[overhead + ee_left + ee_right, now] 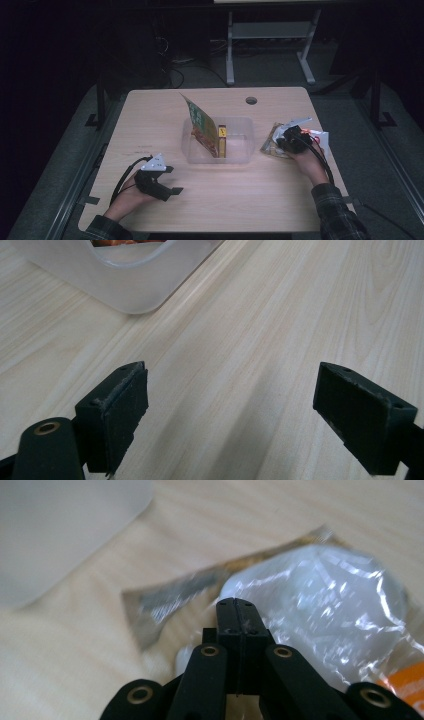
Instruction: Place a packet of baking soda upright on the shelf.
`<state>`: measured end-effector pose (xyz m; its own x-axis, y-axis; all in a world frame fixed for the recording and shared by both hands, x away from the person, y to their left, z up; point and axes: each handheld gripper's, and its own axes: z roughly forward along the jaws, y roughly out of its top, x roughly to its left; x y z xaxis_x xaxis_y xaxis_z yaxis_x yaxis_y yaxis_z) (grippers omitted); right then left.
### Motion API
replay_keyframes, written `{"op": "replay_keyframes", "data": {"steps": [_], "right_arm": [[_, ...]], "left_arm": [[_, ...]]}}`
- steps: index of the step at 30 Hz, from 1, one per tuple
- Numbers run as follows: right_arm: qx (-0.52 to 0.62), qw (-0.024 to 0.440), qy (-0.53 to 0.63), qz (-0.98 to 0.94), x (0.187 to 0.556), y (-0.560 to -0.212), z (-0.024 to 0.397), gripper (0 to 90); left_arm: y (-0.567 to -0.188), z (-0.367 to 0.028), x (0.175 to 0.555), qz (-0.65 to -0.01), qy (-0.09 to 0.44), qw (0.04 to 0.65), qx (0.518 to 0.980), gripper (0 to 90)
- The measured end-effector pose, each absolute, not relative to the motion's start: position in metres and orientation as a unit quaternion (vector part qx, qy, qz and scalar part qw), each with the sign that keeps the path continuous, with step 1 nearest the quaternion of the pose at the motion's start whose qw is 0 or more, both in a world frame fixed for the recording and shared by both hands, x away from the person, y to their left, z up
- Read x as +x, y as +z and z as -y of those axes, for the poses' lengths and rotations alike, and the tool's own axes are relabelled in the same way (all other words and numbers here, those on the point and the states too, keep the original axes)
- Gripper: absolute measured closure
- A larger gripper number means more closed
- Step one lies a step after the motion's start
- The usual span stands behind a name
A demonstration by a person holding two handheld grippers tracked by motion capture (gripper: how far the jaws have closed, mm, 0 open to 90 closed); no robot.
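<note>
We count two claws, one clear plastic tub, one tall green packet, one small yellow-and-red box and one crinkled clear wrapper on the pale wood worktop. The tub sits near the middle of the worktop; the green packet leans tilted inside it, rising above the rim, and the small box stands beside it in the same tub. In the left claw view one rounded corner of the tub shows at the top, apart from the jaws.

The left claw rests near the front left corner of the worktop, its jaws spread wide over bare wood with nothing between them. The right claw lies toward the right edge, just beside the tub, over the wrapper. In the right claw view its jaws are pressed together; we cannot tell whether any film is caught between them. The wrapper there looks glossy and transparent, with something white inside, a dark printed strip along one end and a patch of orange at the lower right
</note>
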<state>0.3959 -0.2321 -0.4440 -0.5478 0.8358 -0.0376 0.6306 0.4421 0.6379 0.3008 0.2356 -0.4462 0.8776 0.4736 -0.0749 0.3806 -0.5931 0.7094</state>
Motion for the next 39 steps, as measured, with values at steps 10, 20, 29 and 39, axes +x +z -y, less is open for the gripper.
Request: {"op": "replay_keyframes", "data": {"steps": [10, 20, 29, 39], "right_arm": [[0.441, 0.157, 0.267, -0.842, 0.375, -0.446, 0.241, 89.7], [0.518, 0.2, 0.289, -0.78, 0.413, -0.421, 0.246, 89.7], [0.553, 0.232, 0.28, -0.75, 0.47, -0.422, 0.249, 89.7], [0.526, 0.185, 0.24, -0.795, 0.463, -0.446, 0.252, 89.7]], "left_arm": [[-0.447, -0.235, 0.301, -0.242, 0.061, 0.381, 0.89, 13.8], [-0.447, -0.234, 0.302, -0.236, 0.06, 0.381, 0.892, 13.8], [-0.447, -0.232, 0.302, -0.233, 0.055, 0.384, 0.892, 13.8], [-0.448, -0.232, 0.301, -0.233, 0.054, 0.38, 0.894, 13.8]]}}
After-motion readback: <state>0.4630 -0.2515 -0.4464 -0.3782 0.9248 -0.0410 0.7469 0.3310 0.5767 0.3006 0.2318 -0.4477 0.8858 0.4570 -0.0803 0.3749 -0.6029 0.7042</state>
